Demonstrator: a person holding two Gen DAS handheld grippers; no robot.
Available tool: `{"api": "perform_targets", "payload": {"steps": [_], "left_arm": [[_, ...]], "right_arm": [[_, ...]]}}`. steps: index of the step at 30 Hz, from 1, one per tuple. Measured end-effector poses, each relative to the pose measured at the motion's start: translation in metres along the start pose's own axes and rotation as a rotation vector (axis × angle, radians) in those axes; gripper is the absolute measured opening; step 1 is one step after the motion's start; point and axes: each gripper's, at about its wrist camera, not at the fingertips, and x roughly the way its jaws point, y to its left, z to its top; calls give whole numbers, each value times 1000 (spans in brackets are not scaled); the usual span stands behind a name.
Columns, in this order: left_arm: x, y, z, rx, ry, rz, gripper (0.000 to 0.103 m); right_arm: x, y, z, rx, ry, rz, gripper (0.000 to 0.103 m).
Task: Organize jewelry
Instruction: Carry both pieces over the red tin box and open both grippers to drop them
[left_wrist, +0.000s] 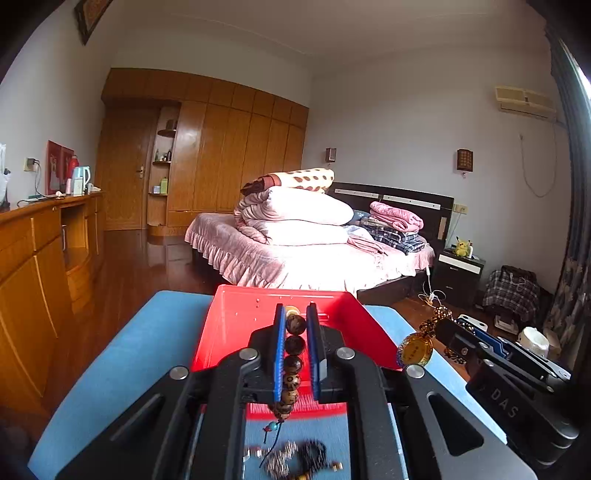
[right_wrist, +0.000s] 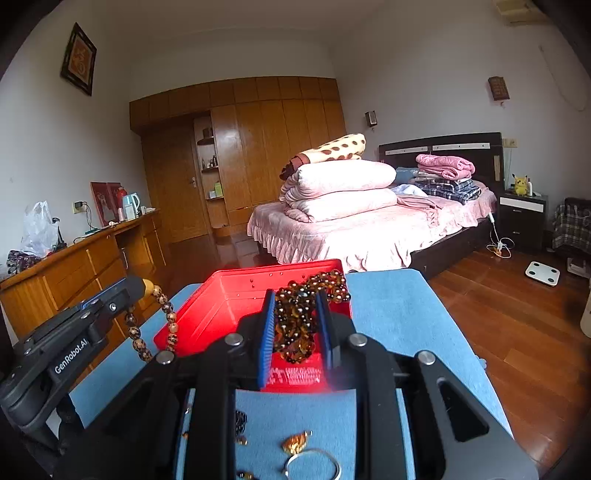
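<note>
The left gripper (left_wrist: 295, 317) is clamped on a string of large brown beads (left_wrist: 294, 345), which runs between its blue pads (left_wrist: 277, 354) and hangs down below them, ending in a small turquoise bead and a dark cord. In the right wrist view the same string (right_wrist: 170, 326) droops from the left gripper (right_wrist: 138, 286) in a loop, just beside the left wall of the red box (right_wrist: 207, 314).

The red box (left_wrist: 240, 325) sits open on a blue mat (left_wrist: 122, 369), ahead of both grippers. Loose pieces lie on the mat in front of the box: a blurred heap of dark and silvery beads (left_wrist: 295, 458) under the left gripper, and under the right one a gold charm (right_wrist: 295, 441), a silver bangle (right_wrist: 314, 463) and a small black bead piece (right_wrist: 241, 421).

The right gripper (right_wrist: 297, 314) is closed on a bunch of small amber beads (right_wrist: 295, 321), pinched between its blue pads (right_wrist: 267, 339); the far part of the bunch (right_wrist: 328, 282) shows over the back right corner of the box, and whether it touches the rim cannot be told. From the left wrist view the right gripper (left_wrist: 467, 326) holds the amber beads (left_wrist: 439, 317) up at the right of the box, with a round gold pendant (left_wrist: 415, 350) dangling from them.

Behind stand a wooden cabinet (left_wrist: 37, 258), a wardrobe (left_wrist: 229, 155) and a bed (left_wrist: 314, 258) stacked with folded quilts.
</note>
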Motion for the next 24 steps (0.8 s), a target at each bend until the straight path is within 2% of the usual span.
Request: {"api": "perform_targets", "payload": {"steps": [5, 7, 9, 10, 11, 13, 17, 24], "left_arm": [[50, 4, 3, 3, 33, 33, 11], [67, 6, 1, -3, 77, 36, 11], [75, 8, -3, -18, 117, 23, 11], [75, 9, -4, -22, 119, 21, 15], [73, 9, -4, -24, 117, 24, 28], [65, 11, -3, -32, 91, 22, 37], [46, 11, 1, -11, 64, 23, 37], [-15, 31, -20, 12, 52, 117, 37]], "right_arm": [[51, -2, 8, 16, 59, -8, 20], [65, -2, 5, 15, 91, -7, 21], [74, -2, 1, 9, 110, -15, 24], [75, -3, 0, 15, 111, -17, 24], [74, -4, 0, 31, 111, -8, 25], [68, -6, 1, 49, 101, 9, 25], [47, -8, 0, 50, 75, 4, 25], [-5, -6, -21, 68, 65, 1, 25]]}}
